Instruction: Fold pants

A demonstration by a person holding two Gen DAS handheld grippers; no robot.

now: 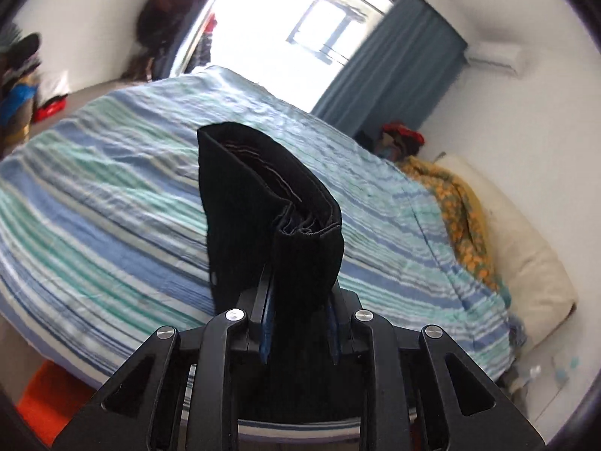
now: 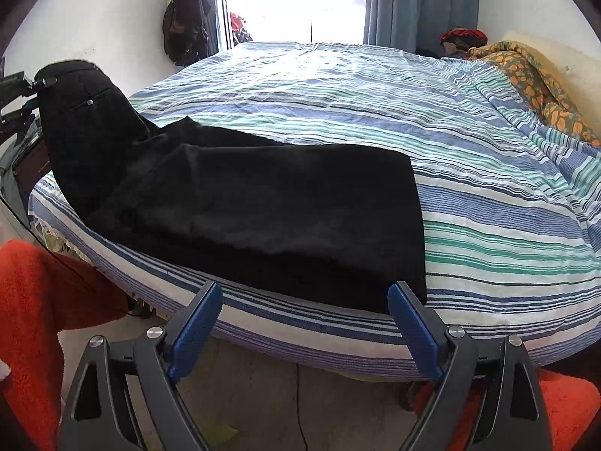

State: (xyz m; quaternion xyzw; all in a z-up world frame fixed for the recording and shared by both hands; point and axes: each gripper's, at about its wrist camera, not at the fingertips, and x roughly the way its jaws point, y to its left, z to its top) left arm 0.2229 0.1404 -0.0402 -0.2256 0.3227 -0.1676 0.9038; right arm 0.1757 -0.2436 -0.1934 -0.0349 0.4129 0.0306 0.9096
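The black pants (image 2: pixel 263 206) lie along the near edge of a bed with a blue, green and white striped cover (image 2: pixel 469 188). Their leg end reaches the right, close to my right gripper (image 2: pixel 304 300), which is open and empty just off the bed's edge. The waist end (image 2: pixel 75 112) is lifted at the far left. My left gripper (image 1: pixel 300 293) is shut on that waist part (image 1: pixel 270 203), which stands up in front of the left wrist camera and hides the fingertips.
An orange-patterned blanket (image 2: pixel 533 75) and a cream pillow (image 1: pixel 526 248) lie at the bed's right side. Red-orange cloth (image 2: pixel 33 319) lies on the floor by the near corner. Dark clothes (image 2: pixel 184 18) hang on the far wall beside the window and blue curtain (image 2: pixel 413 0).
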